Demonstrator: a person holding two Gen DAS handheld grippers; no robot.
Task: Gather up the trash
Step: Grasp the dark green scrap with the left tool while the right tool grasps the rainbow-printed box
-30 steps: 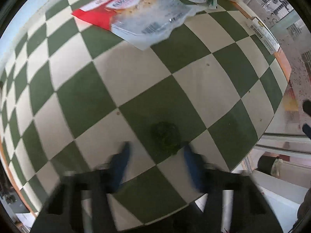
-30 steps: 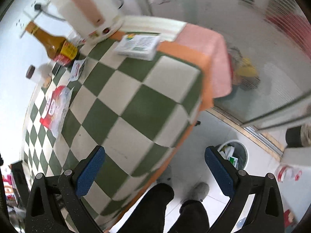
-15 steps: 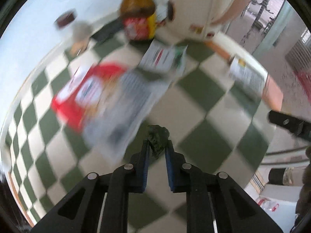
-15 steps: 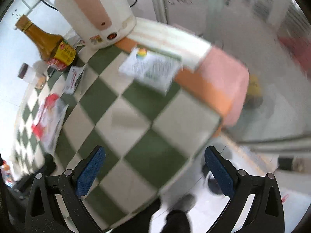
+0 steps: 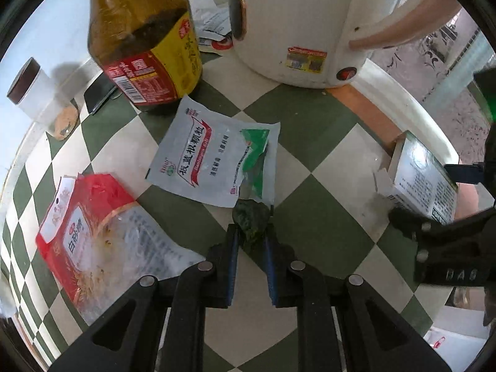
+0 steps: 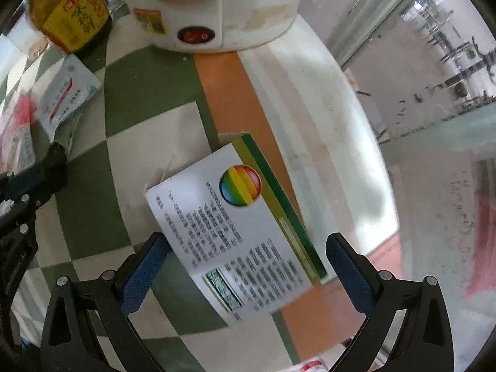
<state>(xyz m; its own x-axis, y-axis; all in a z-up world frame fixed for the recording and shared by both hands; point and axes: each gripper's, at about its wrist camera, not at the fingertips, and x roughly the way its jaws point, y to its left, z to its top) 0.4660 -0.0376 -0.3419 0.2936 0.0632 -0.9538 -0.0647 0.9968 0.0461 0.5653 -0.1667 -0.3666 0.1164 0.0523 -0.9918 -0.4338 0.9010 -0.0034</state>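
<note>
My left gripper (image 5: 250, 231) is shut on a dark green crumpled wad (image 5: 250, 217), held just over the near edge of a grey-white medicine sachet (image 5: 201, 161) on the checked tablecloth. A torn red-and-clear bag (image 5: 93, 232) lies to the left. My right gripper (image 6: 248, 243) points down over a white and green medicine box (image 6: 235, 226) that lies at the orange table edge. Its jaws are closing, with the box between them and the pads not pressing on it. In the left wrist view the box (image 5: 424, 179) is at the right.
A brown sauce bottle (image 5: 142, 40) and a white electric kettle (image 5: 310, 24) stand at the back. A small white jar with a dark lid (image 5: 34, 93) sits far left. The orange border (image 6: 229, 93) marks the table edge, with floor beyond it.
The left gripper shut on the green wad and carried it toward the back of the table, up to the sachet. The right gripper swung from beyond the table edge to over the box.
</note>
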